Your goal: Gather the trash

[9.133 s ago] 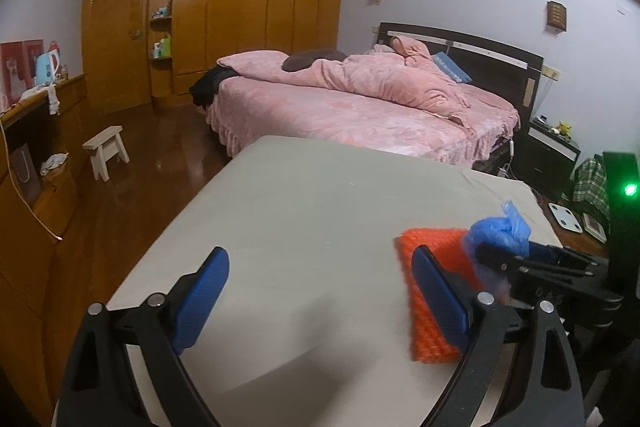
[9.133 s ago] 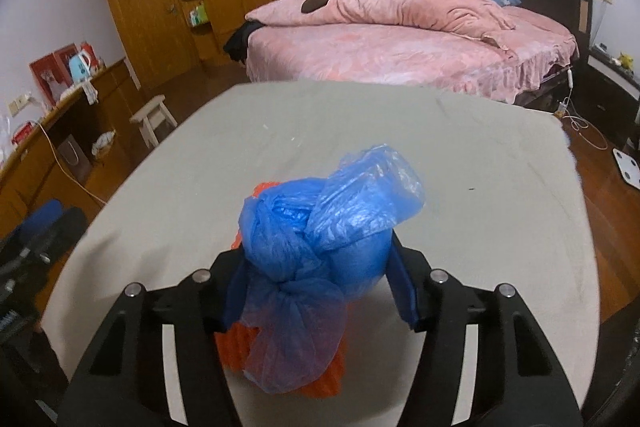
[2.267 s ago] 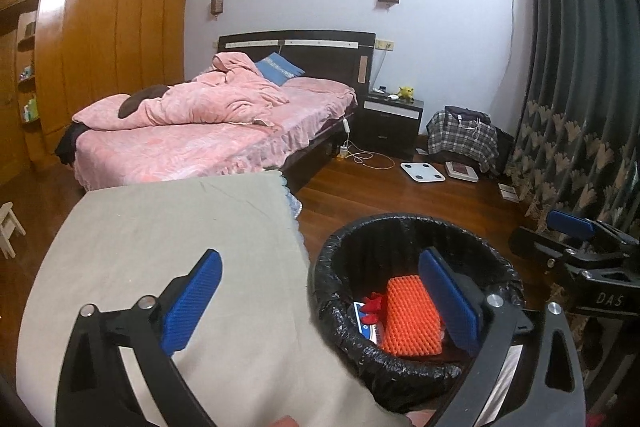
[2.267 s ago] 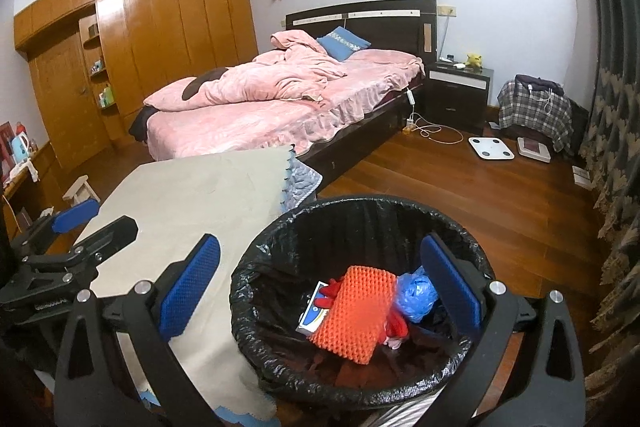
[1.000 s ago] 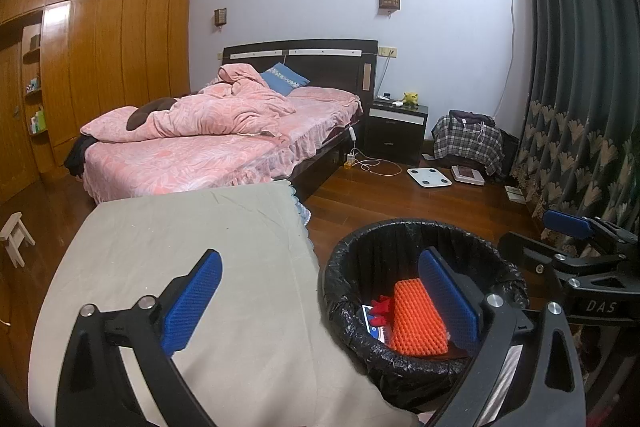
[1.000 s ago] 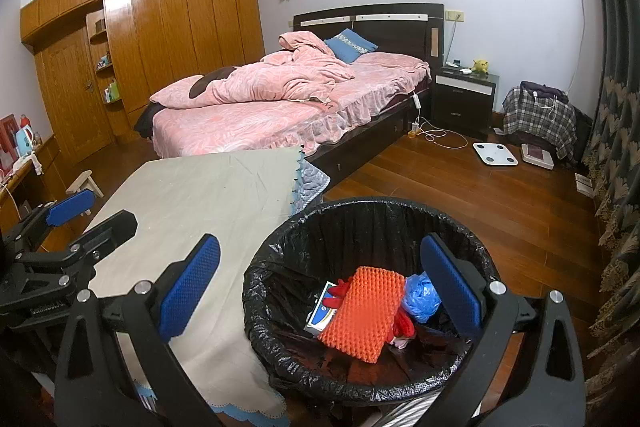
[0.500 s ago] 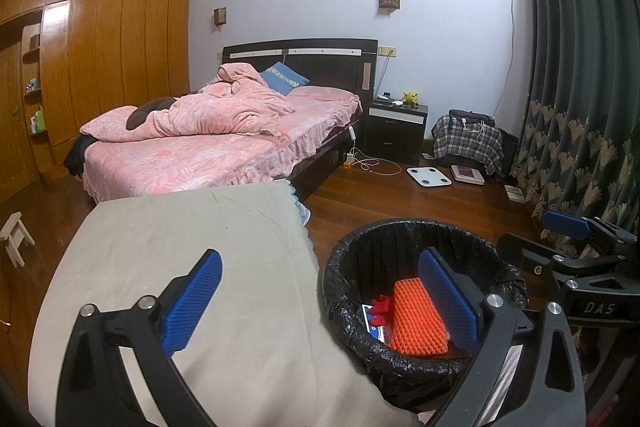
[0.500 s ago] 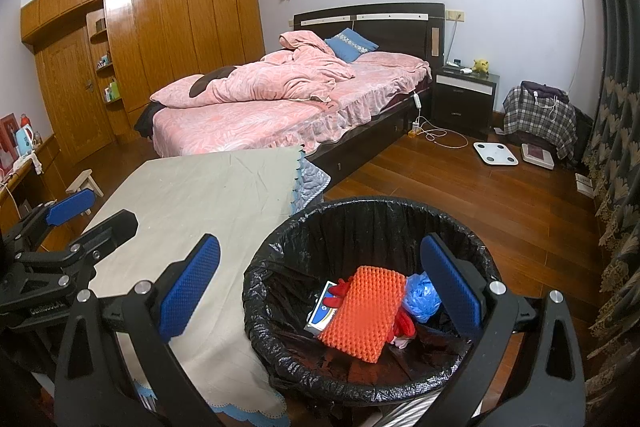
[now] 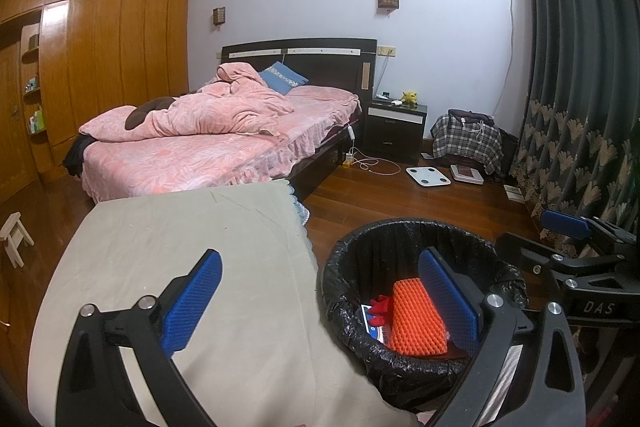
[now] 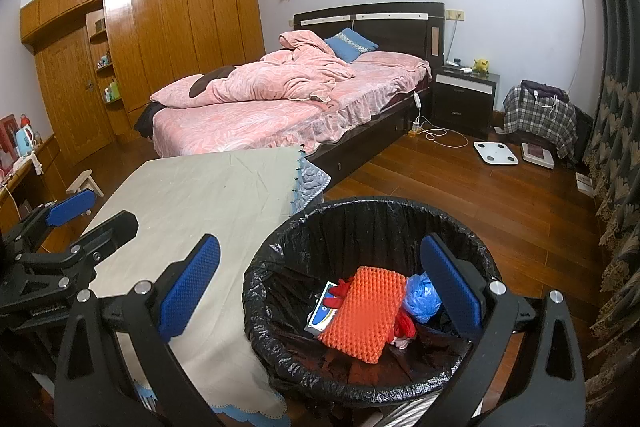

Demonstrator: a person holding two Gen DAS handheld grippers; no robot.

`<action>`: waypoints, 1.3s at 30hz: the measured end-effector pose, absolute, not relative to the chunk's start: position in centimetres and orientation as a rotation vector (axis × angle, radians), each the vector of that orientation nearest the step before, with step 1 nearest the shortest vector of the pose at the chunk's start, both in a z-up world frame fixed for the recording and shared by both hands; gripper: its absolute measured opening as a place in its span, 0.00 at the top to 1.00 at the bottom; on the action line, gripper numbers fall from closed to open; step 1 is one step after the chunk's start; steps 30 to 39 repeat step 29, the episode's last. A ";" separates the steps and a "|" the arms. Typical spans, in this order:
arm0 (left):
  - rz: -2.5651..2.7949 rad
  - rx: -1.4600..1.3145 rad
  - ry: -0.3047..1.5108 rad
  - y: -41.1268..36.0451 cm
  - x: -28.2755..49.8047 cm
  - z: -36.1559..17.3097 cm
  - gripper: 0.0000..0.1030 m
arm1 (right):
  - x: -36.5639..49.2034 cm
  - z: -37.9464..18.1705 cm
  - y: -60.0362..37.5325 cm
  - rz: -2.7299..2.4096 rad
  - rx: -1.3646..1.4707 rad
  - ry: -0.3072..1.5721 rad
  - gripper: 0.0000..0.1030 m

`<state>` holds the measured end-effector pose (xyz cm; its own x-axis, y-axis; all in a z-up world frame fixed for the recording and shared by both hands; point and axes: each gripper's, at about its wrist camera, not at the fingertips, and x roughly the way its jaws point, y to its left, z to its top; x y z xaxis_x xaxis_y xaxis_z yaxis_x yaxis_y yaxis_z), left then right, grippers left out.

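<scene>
Hovering both grippers, left gripper (image 9: 318,301) and right gripper (image 10: 320,283), spread wide, empty; orange pad (image 10: 362,313) and blue bag (image 10: 420,297) sit in bin (image 10: 360,215), table (image 10: 200,195) bare, so I judge it done.

Only one legible marking: "DAS" in pale letters on the black body of the right gripper (image 9: 576,259), at the right edge of the left wrist view. Print on the card in the bin (image 10: 320,315) too small to read.
</scene>
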<state>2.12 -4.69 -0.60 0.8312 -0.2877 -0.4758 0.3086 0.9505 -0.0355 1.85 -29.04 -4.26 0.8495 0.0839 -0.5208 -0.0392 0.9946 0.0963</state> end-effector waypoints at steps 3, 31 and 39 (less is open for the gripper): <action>-0.316 0.045 0.497 -4.7 2.1 -0.6 0.06 | 1.9 -4.3 -29.1 0.065 0.084 0.553 0.05; -0.320 0.045 0.506 -4.7 2.2 -0.8 0.06 | 1.9 -4.2 -29.1 0.066 0.085 0.556 0.05; -0.320 0.045 0.506 -4.7 2.2 -0.8 0.06 | 1.9 -4.2 -29.1 0.066 0.085 0.556 0.05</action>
